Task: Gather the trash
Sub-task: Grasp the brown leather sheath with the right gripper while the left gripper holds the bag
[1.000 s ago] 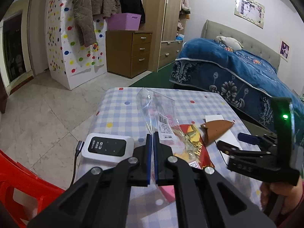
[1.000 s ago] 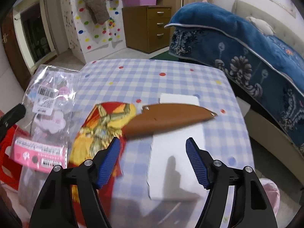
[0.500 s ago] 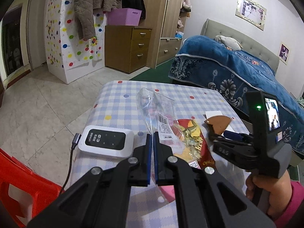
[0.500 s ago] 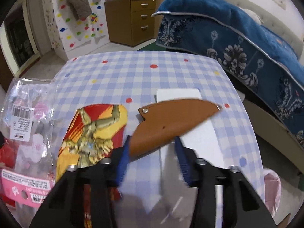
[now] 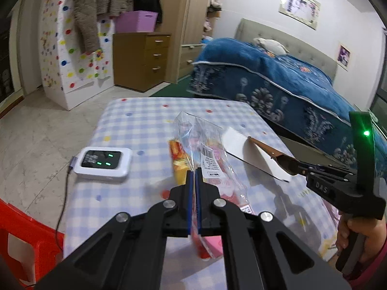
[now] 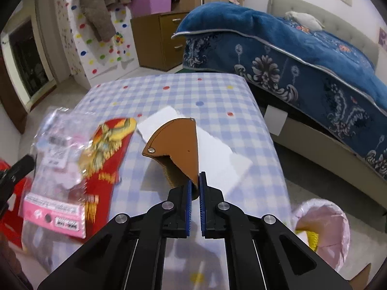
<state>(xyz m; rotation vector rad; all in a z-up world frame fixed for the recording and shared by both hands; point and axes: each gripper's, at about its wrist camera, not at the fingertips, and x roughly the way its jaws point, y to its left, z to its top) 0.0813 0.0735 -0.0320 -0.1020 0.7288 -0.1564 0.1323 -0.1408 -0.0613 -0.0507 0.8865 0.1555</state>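
My left gripper [image 5: 194, 176] is shut on a clear plastic bag [image 5: 203, 149] with a barcode label and pink card, held above the checked table [image 5: 145, 118]. The bag also shows in the right wrist view [image 6: 58, 159]. A red and yellow wrapper [image 6: 106, 152] lies under it. My right gripper [image 6: 195, 181] is shut on a brown leather piece [image 6: 176, 145] and holds it lifted above a white paper [image 6: 217, 152]. The leather piece [image 5: 273, 152] and the right gripper [image 5: 302, 168] show at right in the left wrist view.
A white device [image 5: 104, 162] with green lights and a cable lies on the table's left. A pink-lined bin [image 6: 324, 227] stands on the floor right of the table. A red chair [image 5: 21, 239] is at the left, and a blue bed [image 5: 290, 79] is to the right.
My right gripper closed on the brown leather piece and lifted it off the white paper, tilting it upright. My left gripper kept the bag and moved it a little.
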